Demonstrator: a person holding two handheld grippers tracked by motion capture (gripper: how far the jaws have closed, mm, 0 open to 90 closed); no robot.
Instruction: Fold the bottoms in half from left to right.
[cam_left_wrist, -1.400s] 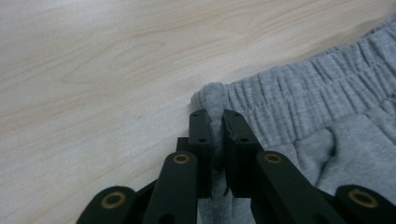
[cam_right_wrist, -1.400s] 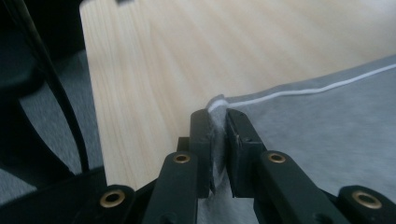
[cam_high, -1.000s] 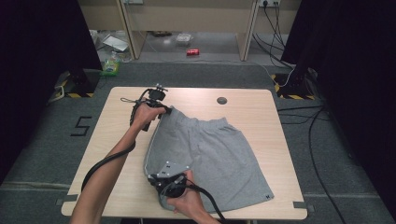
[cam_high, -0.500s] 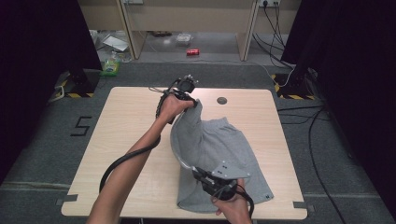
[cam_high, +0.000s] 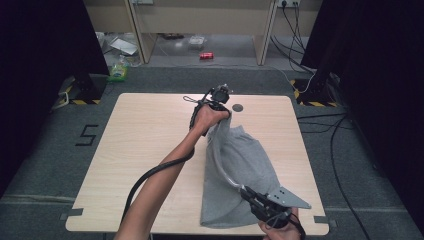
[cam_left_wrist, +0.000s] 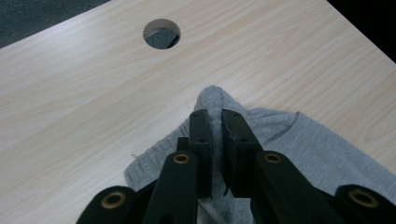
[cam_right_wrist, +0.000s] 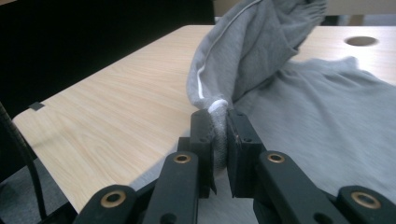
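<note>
Grey shorts (cam_high: 240, 170) lie on the right half of the wooden table (cam_high: 150, 130), with their left side lifted and folded over toward the right. My left gripper (cam_high: 223, 111) is at the far end, shut on a corner of the grey fabric (cam_left_wrist: 212, 100) just short of the table's round hole (cam_left_wrist: 161, 33). My right gripper (cam_high: 245, 191) is at the near edge, shut on a bunched hem with a white seam (cam_right_wrist: 215, 105). From that grip the cloth (cam_right_wrist: 261, 42) rises toward the far hand.
The round hole (cam_high: 238, 107) sits near the table's far edge. On the floor beyond the table lie a red can (cam_high: 206, 55) and a green bottle (cam_high: 119, 70). Cables (cam_high: 335, 130) run along the right. Dark curtains stand on both sides.
Both grippers have swept rightward with the shorts' edge. The cloth has gone from spread flat to folded over onto its right side. The right gripper now sits at the near right edge.
</note>
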